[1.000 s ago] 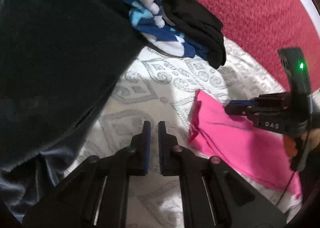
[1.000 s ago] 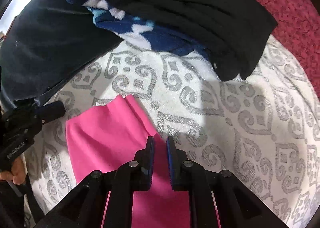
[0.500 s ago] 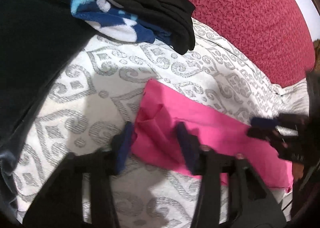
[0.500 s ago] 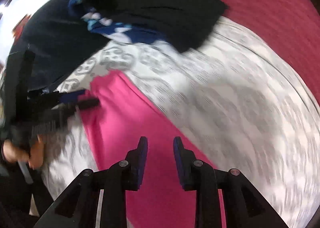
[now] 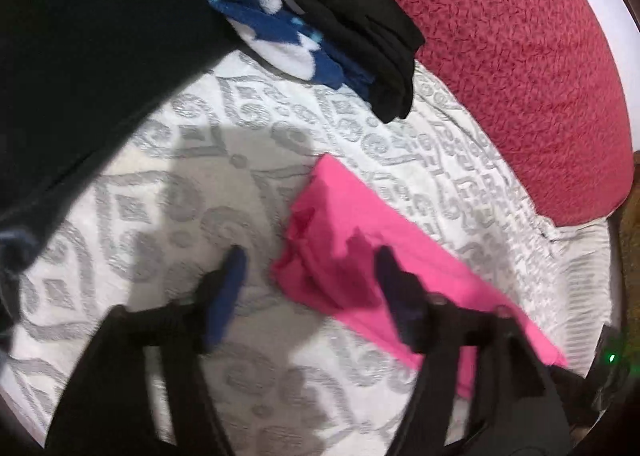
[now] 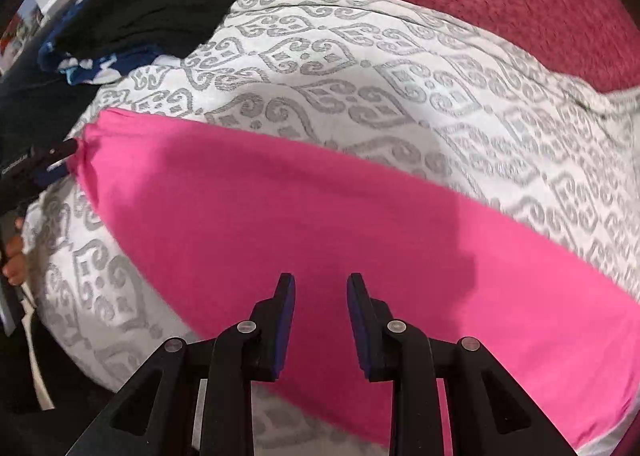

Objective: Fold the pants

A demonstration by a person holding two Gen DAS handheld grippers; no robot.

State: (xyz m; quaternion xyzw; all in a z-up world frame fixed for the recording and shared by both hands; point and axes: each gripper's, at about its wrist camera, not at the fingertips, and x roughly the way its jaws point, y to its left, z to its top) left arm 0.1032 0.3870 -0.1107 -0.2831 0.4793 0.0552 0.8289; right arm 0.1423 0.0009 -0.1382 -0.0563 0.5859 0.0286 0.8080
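Pink stretchy fabric, the folded pants (image 6: 320,216), lies as a long band across a white bedspread with a grey scroll pattern (image 6: 400,88); its far right end runs out of the right wrist view. In the left wrist view the bunched end of the pants sits between the black fingers of the left gripper (image 5: 308,276), whose blue-padded jaws are opening and do not press on the cloth; motion blur smears those fingers. The right gripper (image 6: 320,316) hangs over the middle of the pants with its jaws a little apart and nothing between them. At the left edge of the right wrist view the other tool shows only partly, with pale lettering on its body too small to read, and a few fingertips (image 6: 14,252) of the person below it. A stack of black folded garments (image 5: 360,16) on a blue, white and light-blue fleece (image 5: 272,28) lies at the top, beside a dark cloth mass (image 5: 80,56) whose shape is hard to make out. A crimson textured blanket (image 5: 520,76) borders the bedspread. A second ago both grippers were closed and the pants looked shorter; half a second ago the left jaws were narrower around the same crumpled end.
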